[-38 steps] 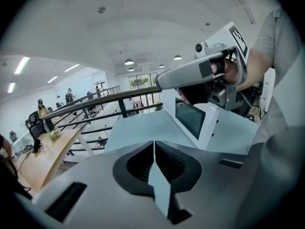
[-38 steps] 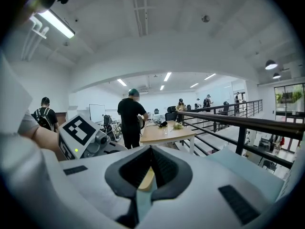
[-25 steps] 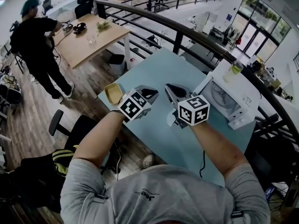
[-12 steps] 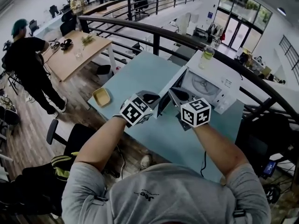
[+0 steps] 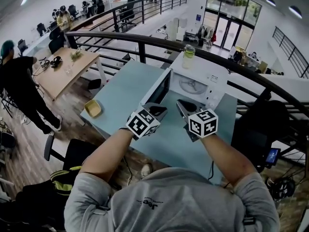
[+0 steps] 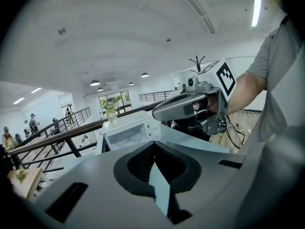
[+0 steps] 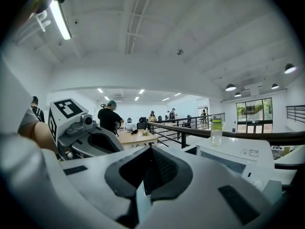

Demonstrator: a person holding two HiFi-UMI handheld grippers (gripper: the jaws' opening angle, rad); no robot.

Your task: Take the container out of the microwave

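The yellow container (image 5: 92, 108) sits at the left near corner of the blue table (image 5: 128, 83), well apart from the microwave (image 5: 215, 81). The microwave stands at the far right with its door (image 5: 158, 88) open and its turntable (image 5: 191, 85) showing inside. A bottle (image 5: 188, 56) stands on top. You hold your left gripper (image 5: 158, 111) and right gripper (image 5: 183, 104) over the table before it, both with jaws together on nothing.

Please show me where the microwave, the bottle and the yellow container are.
microwave (image 5: 208, 70): head view, on its white top.
bottle (image 5: 188, 57): head view, on its body.
yellow container (image 5: 92, 108): head view, on its middle.
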